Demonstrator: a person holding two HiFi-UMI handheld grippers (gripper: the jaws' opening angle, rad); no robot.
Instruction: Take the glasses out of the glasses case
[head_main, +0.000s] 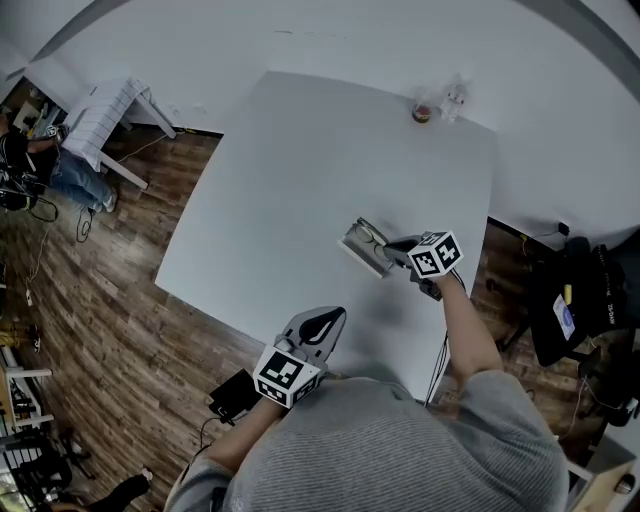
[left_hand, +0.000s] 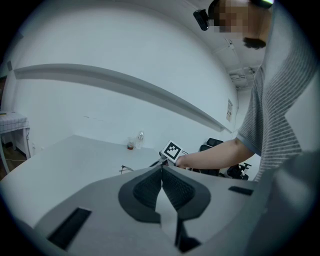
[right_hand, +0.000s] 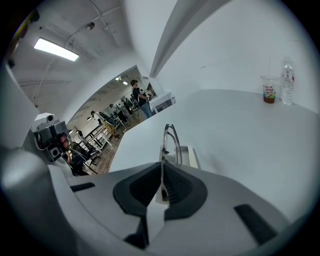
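Pinching the glasses (right_hand: 170, 140) by the frame between nearly closed jaws, the right gripper (right_hand: 161, 176) holds them over the open glasses case (right_hand: 193, 157), which lies right of centre on the white table (head_main: 290, 170). The left gripper (left_hand: 161, 172) hovers at the table's near edge, jaws together, gripping nothing.

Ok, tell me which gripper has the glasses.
The right gripper: its jaws are shut on the glasses by the open glasses case. The left gripper is shut on nothing, well away from them.
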